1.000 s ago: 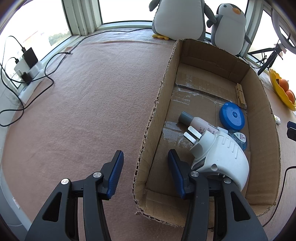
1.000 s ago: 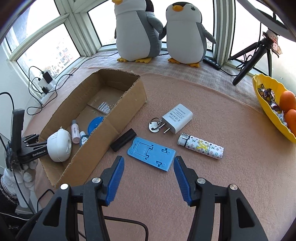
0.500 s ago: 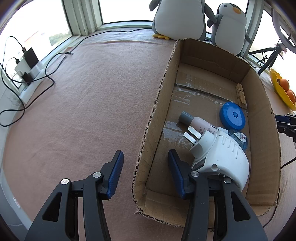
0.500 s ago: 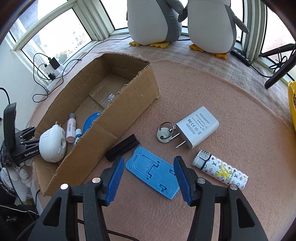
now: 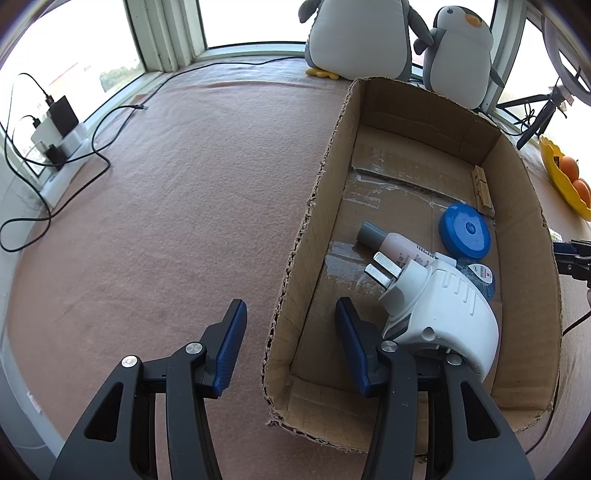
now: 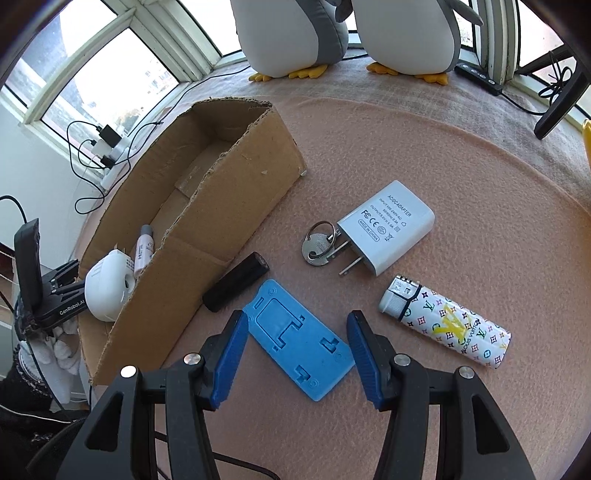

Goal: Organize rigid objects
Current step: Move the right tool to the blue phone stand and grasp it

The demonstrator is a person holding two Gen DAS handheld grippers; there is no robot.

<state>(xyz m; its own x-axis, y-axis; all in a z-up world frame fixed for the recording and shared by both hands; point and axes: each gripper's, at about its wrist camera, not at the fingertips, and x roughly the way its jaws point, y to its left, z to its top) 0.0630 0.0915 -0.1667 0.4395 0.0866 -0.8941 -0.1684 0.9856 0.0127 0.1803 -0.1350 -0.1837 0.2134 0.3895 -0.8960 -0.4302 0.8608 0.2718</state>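
A cardboard box (image 5: 314,206) holds a white plug-in device (image 5: 439,306), a small bottle (image 5: 391,243) and a blue round lid (image 5: 465,230). My left gripper (image 5: 288,328) is open and straddles the box's left wall, the white device resting against its right finger. My right gripper (image 6: 293,345) is open, its fingers on either side of a blue flat stand (image 6: 299,338) on the cloth. Beside it lie a black cylinder (image 6: 236,280), a white adapter (image 6: 384,227), a key ring (image 6: 319,243) and a patterned lighter (image 6: 447,325). The box (image 6: 207,229) is to the left.
Two plush penguins (image 6: 343,33) stand at the back by the window. A power strip with cables (image 5: 55,140) lies far left. A yellow fruit bowl (image 5: 565,177) and a tripod (image 6: 561,99) are at the right. Open pink cloth lies left of the box.
My right gripper has moved forward and down towards the blue stand, which now lies between its fingers. The left gripper has not moved.
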